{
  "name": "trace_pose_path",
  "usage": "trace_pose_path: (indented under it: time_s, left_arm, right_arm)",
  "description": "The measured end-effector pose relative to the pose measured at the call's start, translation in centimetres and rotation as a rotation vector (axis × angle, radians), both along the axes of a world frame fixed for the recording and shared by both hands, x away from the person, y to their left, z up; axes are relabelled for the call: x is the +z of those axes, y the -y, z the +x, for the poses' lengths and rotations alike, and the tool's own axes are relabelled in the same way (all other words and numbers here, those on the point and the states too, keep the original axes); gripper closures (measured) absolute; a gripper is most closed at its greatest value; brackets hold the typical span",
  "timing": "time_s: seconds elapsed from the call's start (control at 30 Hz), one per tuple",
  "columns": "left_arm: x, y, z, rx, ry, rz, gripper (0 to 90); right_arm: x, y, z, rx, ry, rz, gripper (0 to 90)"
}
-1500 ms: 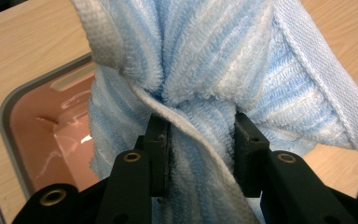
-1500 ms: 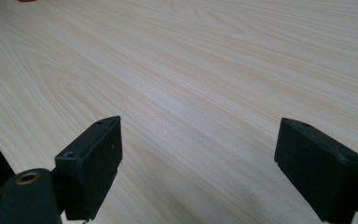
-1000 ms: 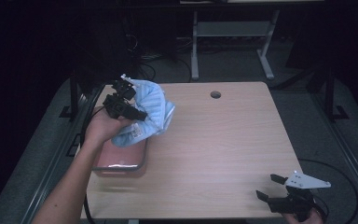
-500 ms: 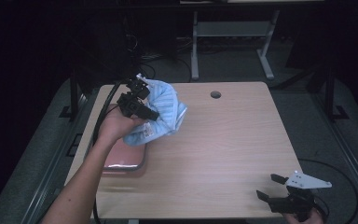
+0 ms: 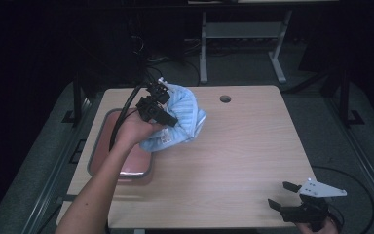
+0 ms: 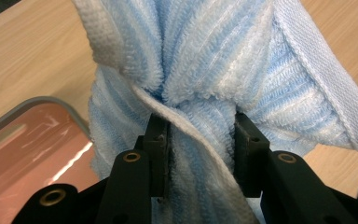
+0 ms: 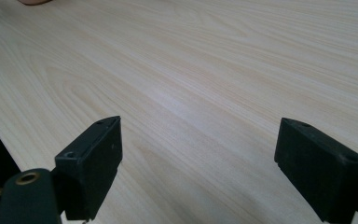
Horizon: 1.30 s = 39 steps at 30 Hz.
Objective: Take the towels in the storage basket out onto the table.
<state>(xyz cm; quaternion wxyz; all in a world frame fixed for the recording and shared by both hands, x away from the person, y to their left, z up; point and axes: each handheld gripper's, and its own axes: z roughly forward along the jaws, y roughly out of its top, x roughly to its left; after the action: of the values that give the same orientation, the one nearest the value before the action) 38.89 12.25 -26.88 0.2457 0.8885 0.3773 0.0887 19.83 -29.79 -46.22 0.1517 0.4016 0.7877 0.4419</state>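
- Tray [image 5: 99,127]: a shallow, rounded-rectangle tray with a grey rim and a reddish floor lies on the left part of the wooden table [image 5: 233,146], close to its left edge. In the left gripper view its corner [image 6: 51,103] appears at lower left, below and beside the hanging cloth.
- Left forearm and hand [image 5: 135,129]: the arm enters from the bottom left of the high view and crosses above the tray; a black cable trails from the tool toward the table's far left corner.
- Left gripper [image 5: 174,122]: its two black jaws are drawn close together and pinch a gathered fold of the towel [image 6: 200,93] between them. The left gripper view [image 6: 200,154] shows the fabric bunched and squeezed at the pinch, spreading out above it.
- Towel [image 5: 182,114]: light blue, ribbed terry with a paler hemmed edge. It is held up over the tray's right rim and the adjoining bare wood, toward the far left quarter of the table. Whether its lower end touches the surface cannot be told.
- Cable hole [image 5: 225,99]: a small round opening near the table's far edge, to the right of the towel.
- Right gripper [image 5: 283,195]: it sits at the near right corner of the table, well apart from the towel, with a grey three-cornered plate on top. Its jaws stand wide apart and hold nothing; the right gripper view [image 7: 198,158] shows bare wood grain between them.
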Motion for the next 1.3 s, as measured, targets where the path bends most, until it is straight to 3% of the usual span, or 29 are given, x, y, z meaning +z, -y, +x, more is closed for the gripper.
trace_pose_path:
  time_s: [0.7, 1.3]
  left_arm:
    - [-0.9, 3.9, 0.7, -0.051, -0.011, 0.007, 64.0]
    - [-3.1, 6.9, 1.6, -0.083, -0.044, 0.010, 63.9]
  right_arm:
    - [0.1, 0.3, -0.1, -0.008, 0.002, 0.023, 14.4]
    - [0.1, 0.3, -0.2, -0.005, 0.003, 0.031, 14.4]
